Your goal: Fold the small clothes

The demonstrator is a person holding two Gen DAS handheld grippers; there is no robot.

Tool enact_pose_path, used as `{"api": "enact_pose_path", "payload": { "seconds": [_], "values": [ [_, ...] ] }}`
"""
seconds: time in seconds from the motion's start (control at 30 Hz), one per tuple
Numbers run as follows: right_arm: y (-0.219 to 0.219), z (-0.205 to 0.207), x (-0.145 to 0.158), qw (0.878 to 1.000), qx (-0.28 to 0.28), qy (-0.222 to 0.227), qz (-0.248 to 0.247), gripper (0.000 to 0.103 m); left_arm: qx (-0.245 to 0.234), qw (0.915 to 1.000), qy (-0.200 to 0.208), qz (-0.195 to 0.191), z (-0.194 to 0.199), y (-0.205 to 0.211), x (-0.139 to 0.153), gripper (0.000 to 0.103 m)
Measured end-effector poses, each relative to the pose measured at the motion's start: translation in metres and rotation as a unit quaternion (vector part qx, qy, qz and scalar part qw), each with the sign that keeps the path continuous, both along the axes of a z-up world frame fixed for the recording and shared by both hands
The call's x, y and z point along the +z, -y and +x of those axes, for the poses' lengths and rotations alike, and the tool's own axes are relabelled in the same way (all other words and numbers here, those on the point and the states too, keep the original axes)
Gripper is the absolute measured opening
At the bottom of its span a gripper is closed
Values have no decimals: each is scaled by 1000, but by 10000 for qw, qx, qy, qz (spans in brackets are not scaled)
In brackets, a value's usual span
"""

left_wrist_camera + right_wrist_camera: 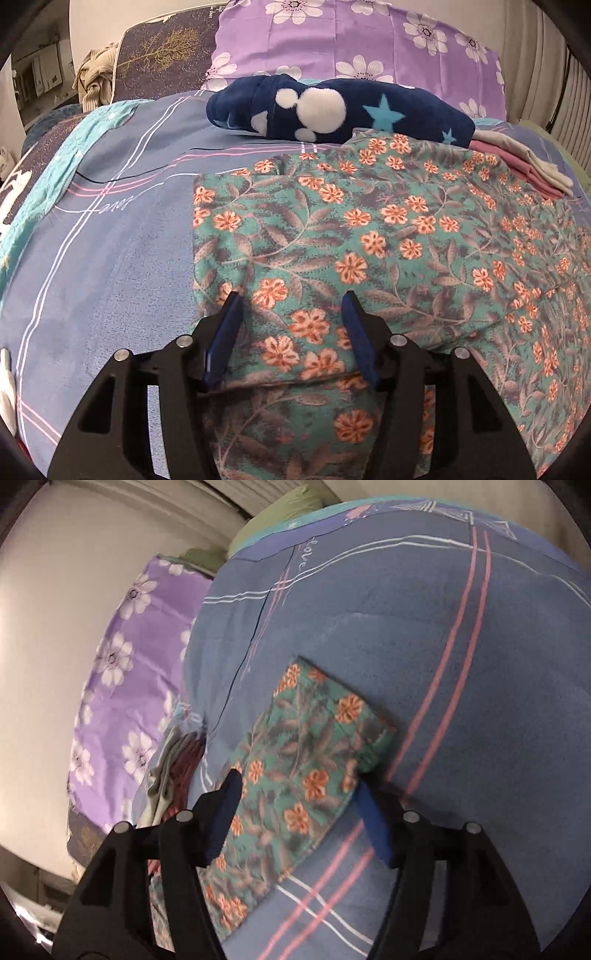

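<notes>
A teal garment printed with orange flowers (369,229) lies spread on the blue striped bedsheet (110,258). My left gripper (291,306) stands open at its near left corner. A raised fold of the cloth sits between the blue pads (229,317), which do not pinch it. In the right wrist view, a narrow folded end of the same floral garment (317,716) lies flat on the sheet (461,664). My right gripper (299,790) hovers open over it, one finger near each long edge. That view is tilted and slightly blurred.
A navy fleece garment with white spots and blue stars (332,107) lies beyond the floral one. Pink and grey folded clothes (532,166) (177,768) sit beside it. A purple flowered pillow (351,37) (122,686) and a dark pillow (166,51) line the headboard side.
</notes>
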State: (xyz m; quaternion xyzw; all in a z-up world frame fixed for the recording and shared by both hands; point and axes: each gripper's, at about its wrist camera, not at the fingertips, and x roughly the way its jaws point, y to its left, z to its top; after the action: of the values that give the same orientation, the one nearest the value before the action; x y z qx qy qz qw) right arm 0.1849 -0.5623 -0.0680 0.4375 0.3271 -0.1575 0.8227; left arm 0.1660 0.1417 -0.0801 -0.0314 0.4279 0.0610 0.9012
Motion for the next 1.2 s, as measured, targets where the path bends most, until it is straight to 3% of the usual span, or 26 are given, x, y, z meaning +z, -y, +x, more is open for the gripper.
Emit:
{"api": "enact_pose_path", "payload": {
  "seconds": [0.03, 0.17, 0.27, 0.37, 0.47, 0.57, 0.67, 0.8, 0.9, 1.1, 1.2],
  "values": [
    [-4, 6, 1, 9999, 129, -74, -77, 6, -6, 10000, 4, -30, 0, -1, 0, 59],
    [-32, 10, 25, 9987, 344, 359, -115, 5, -65, 10000, -28, 24, 1, 3, -1, 64],
    [-93, 20, 66, 9883, 1130, 928, -425, 5, -94, 9999, -48, 99, 2, 6, -1, 66],
    [-184, 29, 105, 9603, 2274, 1452, -715, 5, -105, 9999, -25, 20, 1, 4, -1, 66],
    [-288, 33, 119, 9150, 3535, 1773, -794, 5, -108, 9998, 26, -147, -1, -1, 1, 66],
    [-382, 34, 98, 8703, 4563, 1675, -797, 5, -106, 9993, 149, -329, -7, -2, 10, 66],
    [-431, 37, 68, 8501, 5023, 1320, -872, 5, -429, 9925, 409, -1071, -18, 0, 27, 64],
    [-456, 35, 26, 8408, 5291, 809, -816, 5, -1095, 9789, 531, -1639, -24, 19, 43, 64],
    [-456, 28, 14, 8382, 5338, 687, -882, 5, -1400, 9670, 408, -2091, -15, 37, 41, 64],
    [-465, 8, 7, 8244, 5458, 711, -1317, 9, -1568, 9490, 63, -2735, 8, 70, 27, 74],
    [-470, 4, 0, 8199, 5497, 689, -1444, 9, -1507, 9354, -79, -3199, 19, 78, 24, 76]
  ]
}}
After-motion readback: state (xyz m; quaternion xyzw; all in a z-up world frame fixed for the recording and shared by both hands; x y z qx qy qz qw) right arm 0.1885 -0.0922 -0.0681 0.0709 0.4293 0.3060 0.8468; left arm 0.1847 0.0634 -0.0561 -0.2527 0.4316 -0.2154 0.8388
